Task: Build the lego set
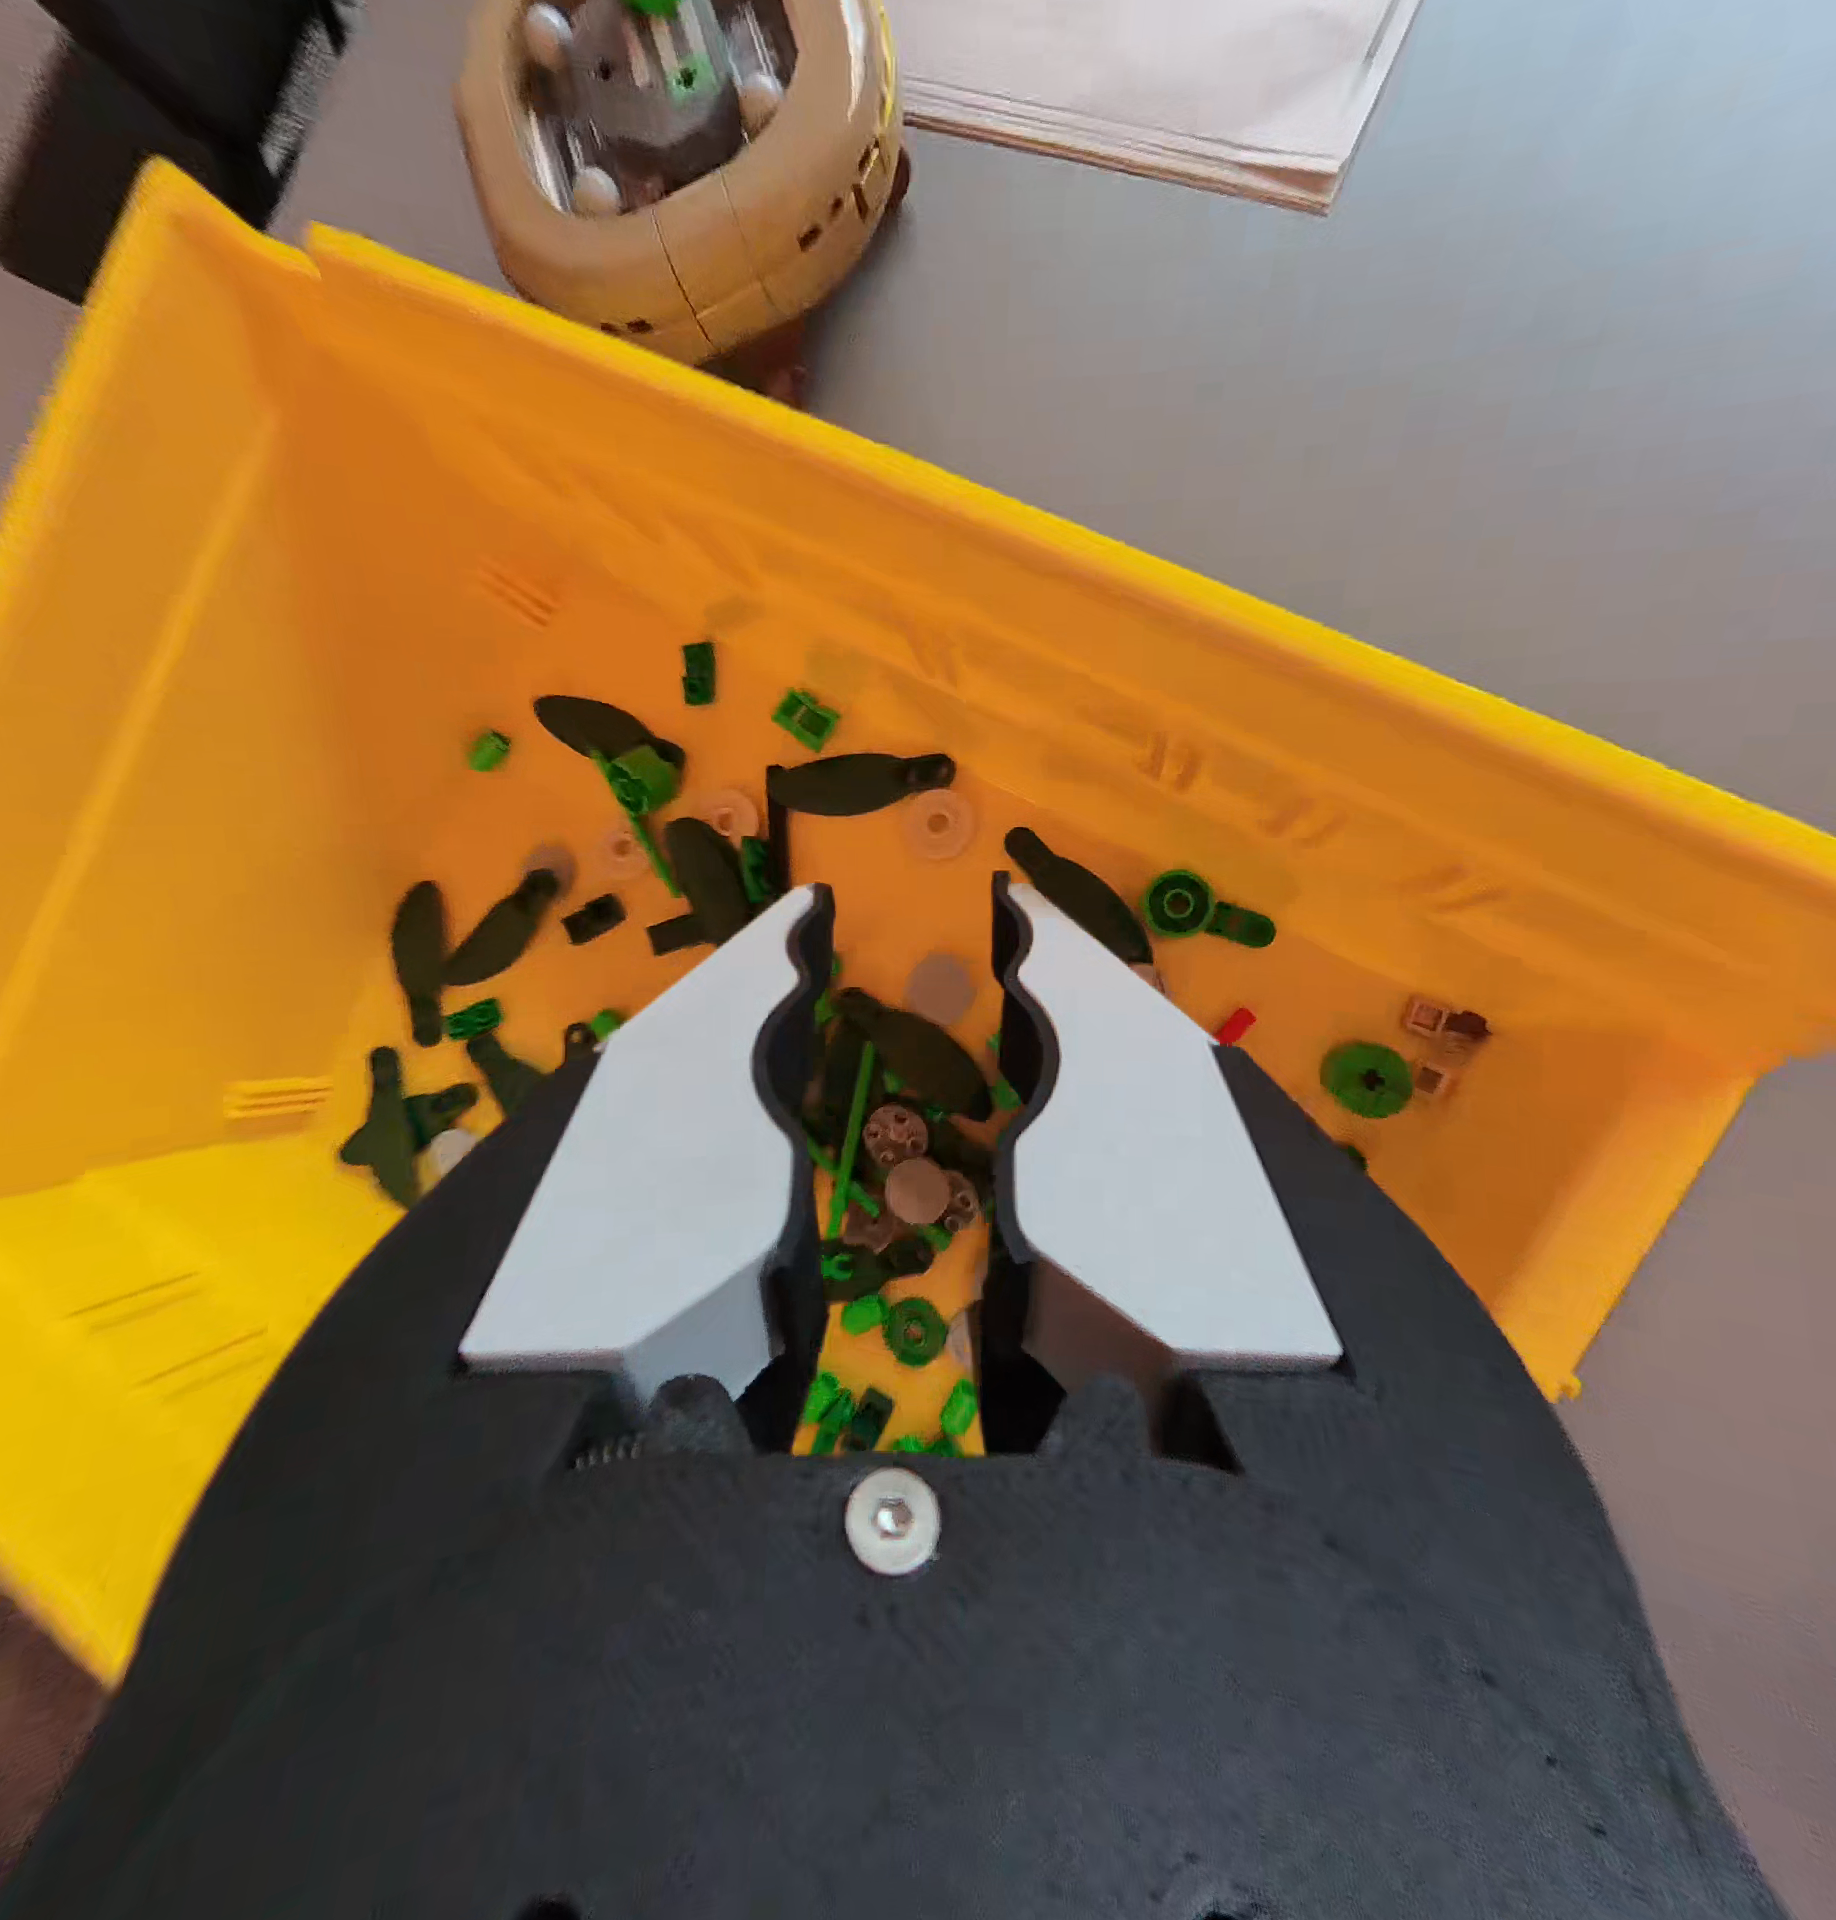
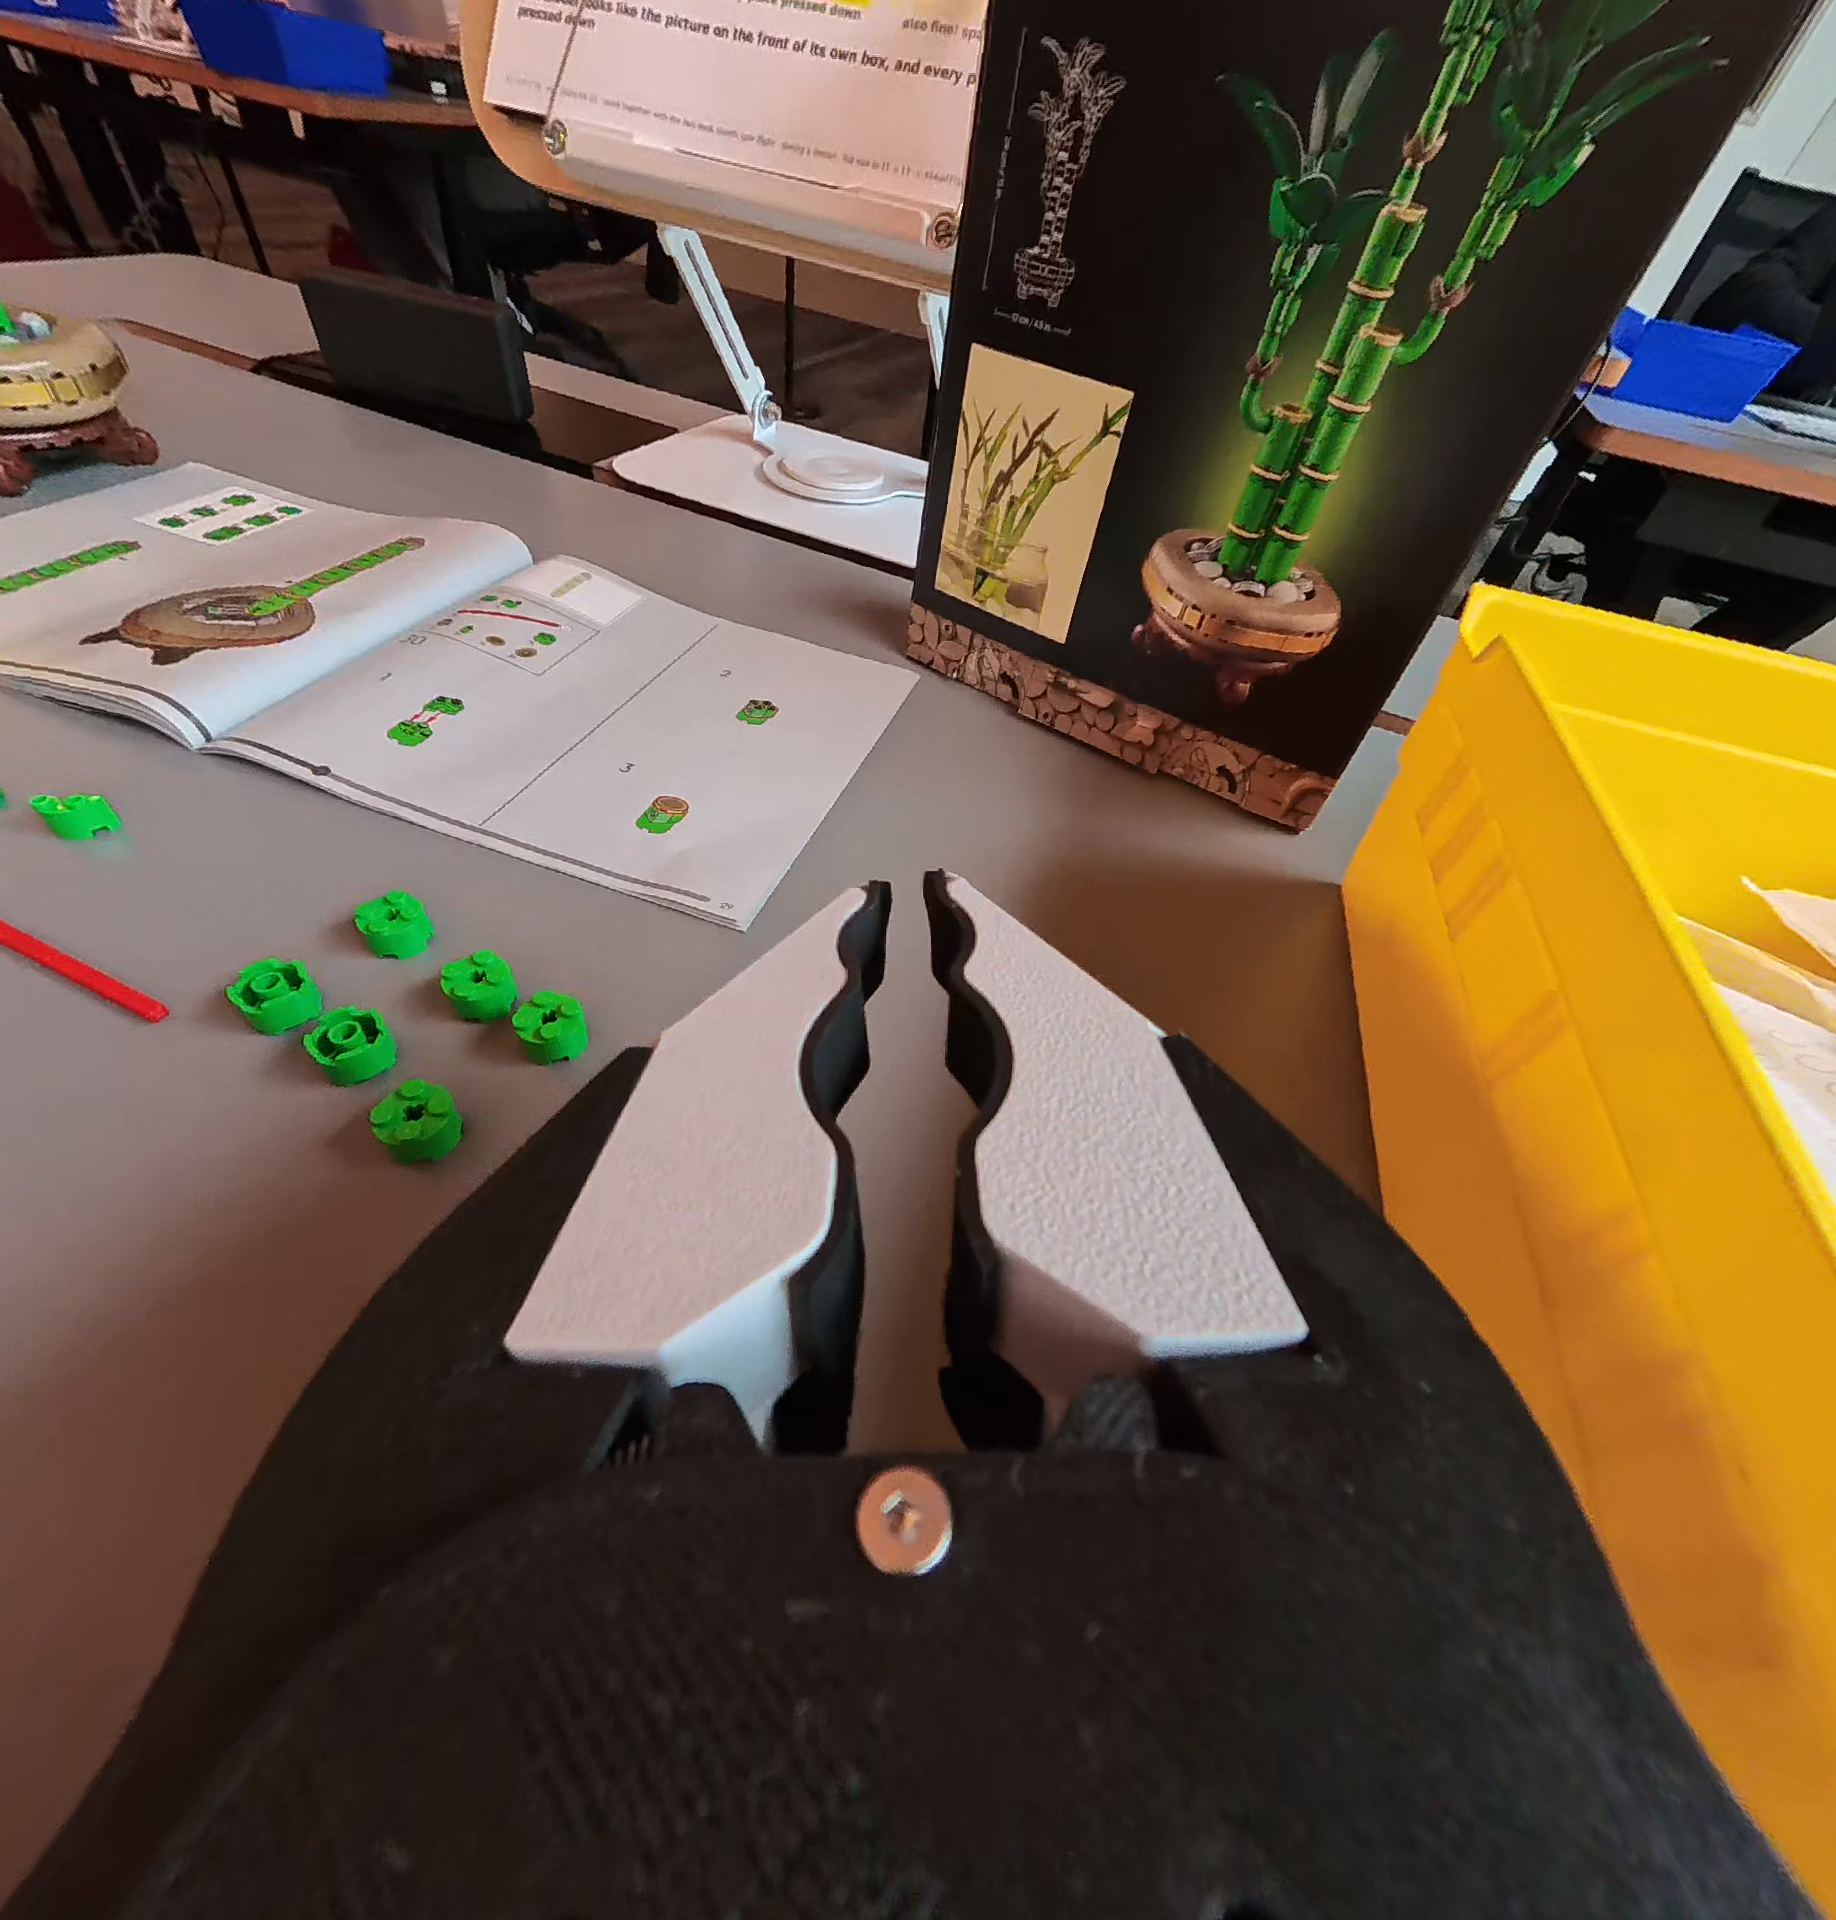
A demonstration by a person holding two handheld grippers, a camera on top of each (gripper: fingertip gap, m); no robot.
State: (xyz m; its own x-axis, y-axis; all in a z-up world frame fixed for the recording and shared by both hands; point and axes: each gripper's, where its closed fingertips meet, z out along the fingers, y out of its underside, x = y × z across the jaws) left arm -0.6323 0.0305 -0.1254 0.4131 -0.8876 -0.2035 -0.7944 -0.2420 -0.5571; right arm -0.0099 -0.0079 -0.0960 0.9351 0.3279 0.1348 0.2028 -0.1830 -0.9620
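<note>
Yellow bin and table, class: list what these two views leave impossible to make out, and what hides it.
- Left wrist view: pieces in the yellow bin beneath the left gripper are covered by its body.
- Left wrist view: the tan pot is motion-blurred and cut by the top edge.
- Right wrist view: the red rod runs off the left edge.

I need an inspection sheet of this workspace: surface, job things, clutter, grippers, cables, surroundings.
Surface: grey table.
Job's things: yellow bin holding loose green and dark pieces; six green round bricks and red rod on the table; open instruction booklet; set box upright; tan pot base.
Clutter: paper stack.
Grippers: left gripper open over the bin; right gripper nearly closed, empty.
Cables: nothing seen.
Surroundings: other desks, blue bins.
</note>
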